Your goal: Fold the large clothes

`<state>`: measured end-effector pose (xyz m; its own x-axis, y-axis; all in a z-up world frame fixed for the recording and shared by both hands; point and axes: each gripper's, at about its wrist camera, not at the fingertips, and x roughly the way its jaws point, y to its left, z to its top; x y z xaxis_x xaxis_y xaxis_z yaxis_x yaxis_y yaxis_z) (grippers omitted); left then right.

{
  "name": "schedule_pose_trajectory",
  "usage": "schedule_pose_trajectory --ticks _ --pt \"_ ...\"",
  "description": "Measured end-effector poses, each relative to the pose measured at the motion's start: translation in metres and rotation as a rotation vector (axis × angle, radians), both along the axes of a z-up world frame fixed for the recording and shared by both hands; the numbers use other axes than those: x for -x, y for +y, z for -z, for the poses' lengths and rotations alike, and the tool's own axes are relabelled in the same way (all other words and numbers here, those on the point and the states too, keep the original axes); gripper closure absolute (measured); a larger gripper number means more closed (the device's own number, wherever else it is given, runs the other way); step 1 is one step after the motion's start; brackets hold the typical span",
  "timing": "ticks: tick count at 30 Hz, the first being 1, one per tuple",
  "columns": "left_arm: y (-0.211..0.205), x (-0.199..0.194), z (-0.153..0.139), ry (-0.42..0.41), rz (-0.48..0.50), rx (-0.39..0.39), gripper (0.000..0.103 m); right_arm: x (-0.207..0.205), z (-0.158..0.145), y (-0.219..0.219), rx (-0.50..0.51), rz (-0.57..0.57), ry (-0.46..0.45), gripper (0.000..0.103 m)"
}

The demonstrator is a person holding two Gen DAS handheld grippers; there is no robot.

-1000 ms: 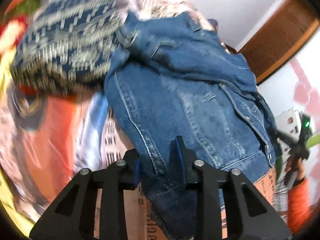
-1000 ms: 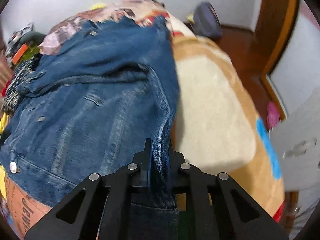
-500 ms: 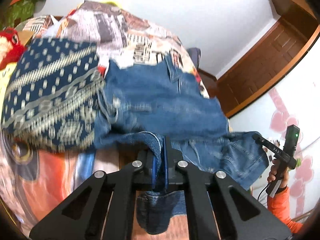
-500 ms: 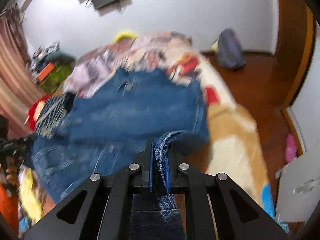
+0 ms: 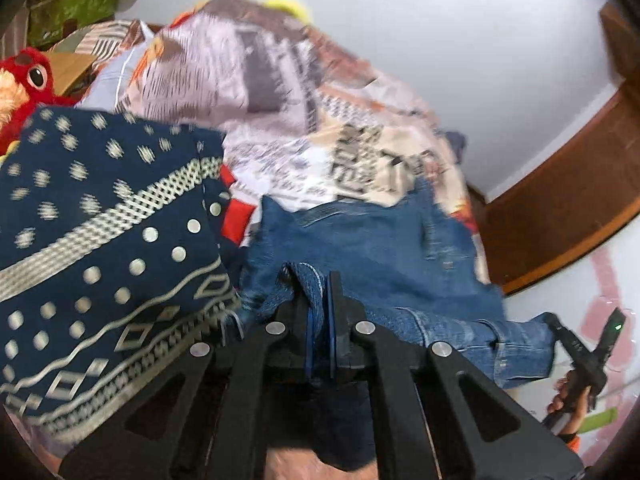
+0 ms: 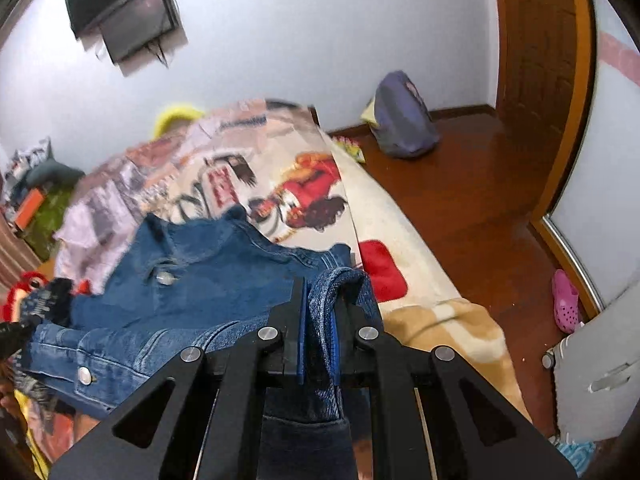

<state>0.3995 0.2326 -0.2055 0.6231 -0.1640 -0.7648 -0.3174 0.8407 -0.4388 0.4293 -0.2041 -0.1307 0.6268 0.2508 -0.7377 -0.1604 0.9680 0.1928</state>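
Observation:
A blue denim jacket (image 5: 380,256) lies on the printed bedspread (image 5: 280,92) and hangs from both grippers. My left gripper (image 5: 319,300) is shut on a fold of its denim edge, lifted above the bed. My right gripper (image 6: 319,312) is shut on another thick fold of the jacket (image 6: 208,276), also raised. The jacket's metal buttons (image 6: 164,278) show in the right wrist view. The right gripper shows at the far right of the left wrist view (image 5: 592,356).
A folded navy patterned cloth (image 5: 92,264) lies left of the jacket, with a red plush toy (image 5: 28,80) behind it. Wooden floor (image 6: 460,184), a purple backpack (image 6: 400,120), a door (image 6: 536,40) and a pink shoe (image 6: 566,308) lie right of the bed.
Both grippers have lifted and carried the jacket's near edge up and toward the far side of the bed. The left gripper closed on the denim during this time.

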Motion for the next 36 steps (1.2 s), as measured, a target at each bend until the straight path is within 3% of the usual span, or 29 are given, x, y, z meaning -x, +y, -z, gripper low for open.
schedule_pose_trajectory --ticks 4,7,10,14,16,17,19,25,31,36 --pt "-0.003 -0.017 0.029 0.071 0.020 -0.040 0.098 -0.022 0.027 0.002 0.003 0.008 0.079 0.095" --pt "-0.009 -0.016 0.033 0.087 0.062 -0.094 0.097 -0.033 0.043 0.001 -0.016 0.014 0.146 0.094" --pt "-0.015 -0.012 0.025 0.104 0.106 -0.136 0.095 -0.034 0.051 0.005 0.044 -0.014 0.214 0.092" --pt "-0.027 0.000 0.001 0.072 0.157 -0.191 0.088 -0.018 0.033 0.006 0.105 -0.041 0.194 0.085" --pt "-0.037 0.011 -0.017 0.034 0.179 -0.248 0.070 -0.002 0.016 0.006 0.127 -0.068 0.151 0.078" --pt "-0.042 0.018 -0.026 0.007 0.188 -0.273 0.068 0.003 0.010 0.006 0.129 -0.078 0.131 0.076" --pt "-0.051 0.027 -0.041 -0.027 0.197 -0.309 0.067 0.023 -0.009 0.005 0.126 -0.100 0.077 0.069" --pt "-0.085 0.053 -0.064 -0.083 0.289 -0.322 0.065 0.066 -0.042 0.015 0.098 -0.185 -0.012 0.062" --pt "-0.130 0.068 -0.049 -0.058 0.408 -0.336 0.063 0.098 -0.029 0.045 0.107 -0.294 -0.003 0.059" --pt "-0.158 0.069 -0.010 0.030 0.484 -0.330 0.063 0.112 0.004 0.073 0.135 -0.385 0.072 0.059"
